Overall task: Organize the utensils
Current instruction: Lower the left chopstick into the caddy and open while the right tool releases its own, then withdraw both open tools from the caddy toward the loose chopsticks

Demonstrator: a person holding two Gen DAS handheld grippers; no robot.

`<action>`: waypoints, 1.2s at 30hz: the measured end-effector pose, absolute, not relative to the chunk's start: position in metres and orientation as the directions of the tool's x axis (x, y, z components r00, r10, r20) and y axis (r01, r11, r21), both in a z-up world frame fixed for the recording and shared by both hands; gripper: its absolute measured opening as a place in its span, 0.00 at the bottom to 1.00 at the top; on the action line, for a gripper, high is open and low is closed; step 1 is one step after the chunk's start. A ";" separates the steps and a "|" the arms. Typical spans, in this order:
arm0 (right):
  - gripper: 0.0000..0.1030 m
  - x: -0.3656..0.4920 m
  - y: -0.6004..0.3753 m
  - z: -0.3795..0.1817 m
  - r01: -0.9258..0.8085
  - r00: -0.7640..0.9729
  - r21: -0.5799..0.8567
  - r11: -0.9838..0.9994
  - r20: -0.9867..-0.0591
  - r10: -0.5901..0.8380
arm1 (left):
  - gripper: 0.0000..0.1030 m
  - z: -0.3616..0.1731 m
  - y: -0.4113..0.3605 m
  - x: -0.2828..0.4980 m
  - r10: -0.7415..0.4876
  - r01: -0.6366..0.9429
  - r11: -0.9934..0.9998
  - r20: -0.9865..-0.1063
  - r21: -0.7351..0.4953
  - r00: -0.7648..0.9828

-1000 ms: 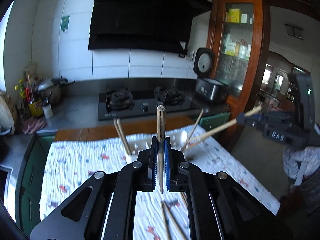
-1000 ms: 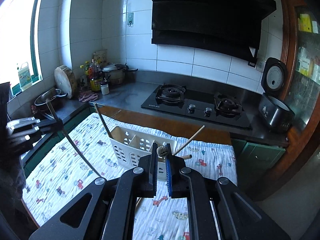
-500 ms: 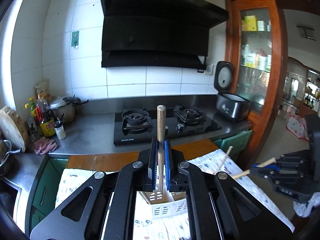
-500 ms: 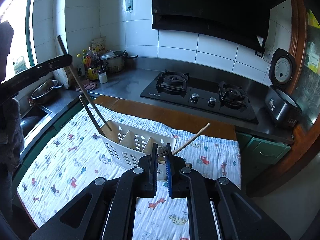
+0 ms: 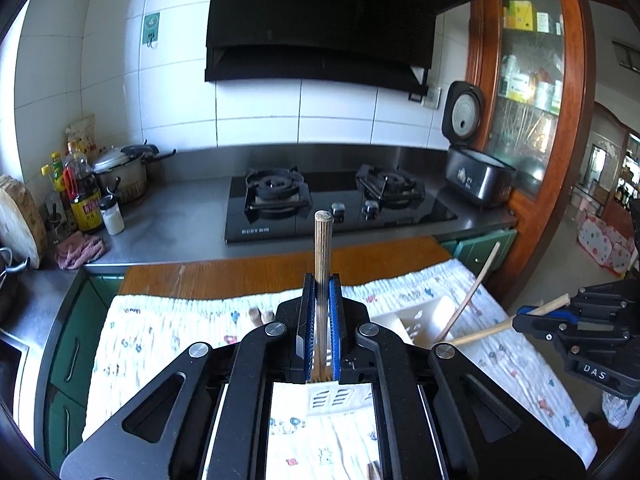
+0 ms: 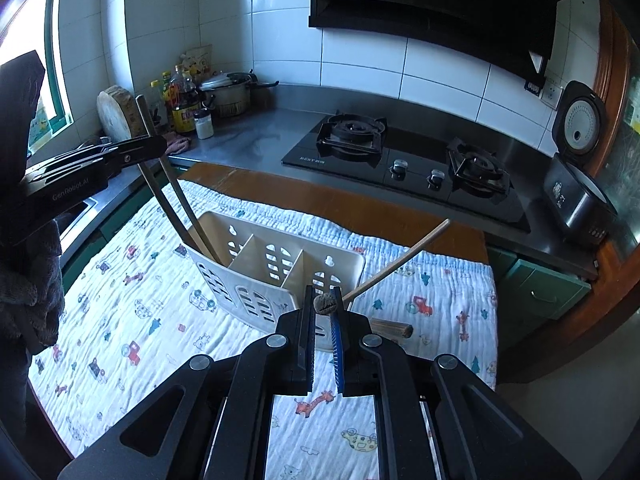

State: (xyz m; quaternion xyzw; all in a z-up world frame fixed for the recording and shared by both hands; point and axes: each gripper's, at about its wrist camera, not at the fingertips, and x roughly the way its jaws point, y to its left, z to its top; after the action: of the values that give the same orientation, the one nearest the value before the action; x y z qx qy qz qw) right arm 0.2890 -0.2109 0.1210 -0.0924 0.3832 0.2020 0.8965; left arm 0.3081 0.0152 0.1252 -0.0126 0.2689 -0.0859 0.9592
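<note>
Left wrist view: your left gripper [image 5: 322,320] is clamped tight on a wooden chopstick [image 5: 322,248], which stands up between the blue pads [image 5: 308,328] with its round end well above the jaws. Below and just ahead of that gripper sits the white utensil caddy [image 5: 420,316], mostly hidden by the gripper body; one loose chopstick [image 5: 474,288] already leans out of it to your right. Further right, your right gripper [image 5: 528,322] holds a second stick [image 5: 488,330] pointing toward the caddy.

From the right wrist view, that right gripper [image 6: 323,316] is pinched shut on its stick, seen end-on as a dark round tip [image 6: 325,303] between the pads. The caddy [image 6: 276,276] lies directly ahead of and below it on the printed cloth [image 6: 132,320], with three compartments. The left gripper [image 6: 120,156] hovers over the far-left compartment, its stick [image 6: 160,172] angling down into it beside another already there.

These sticks look light, stiff and smooth, so they can pivot or slip in a pinch near one end. A hold nearer the middle would likely steady them. The caddy looks like light plastic; a stick pushed against a wall could probably tip or slide it on the soft cloth.
</note>
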 end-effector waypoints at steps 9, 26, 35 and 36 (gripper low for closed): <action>0.07 0.296 -0.208 0.108 -0.427 0.612 -0.001 0.904 -0.736 0.288 | 0.06 0.113 0.018 0.309 -0.170 0.157 0.985 -0.536 -0.070 0.827; 0.19 0.288 -0.213 0.111 -0.414 0.635 0.013 0.910 -0.712 0.299 | 0.18 0.121 0.019 0.296 -0.185 0.163 0.983 -0.514 -0.089 0.837; 0.41 0.253 -0.226 0.134 -0.386 0.701 -0.001 0.922 -0.650 0.293 | 0.40 0.136 0.015 0.257 -0.196 0.179 0.981 -0.467 -0.080 0.863; 0.42 0.248 -0.228 0.135 -0.385 0.709 -0.006 0.923 -0.642 0.292 | 0.42 0.136 0.016 0.251 -0.196 0.180 0.980 -0.463 -0.079 0.864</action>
State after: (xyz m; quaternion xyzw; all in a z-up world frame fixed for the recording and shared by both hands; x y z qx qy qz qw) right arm 0.2483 -0.2276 0.1352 -0.0699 0.3344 0.1836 0.9217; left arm 0.2511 0.0156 0.1360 -0.0166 0.2417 -0.0975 0.9653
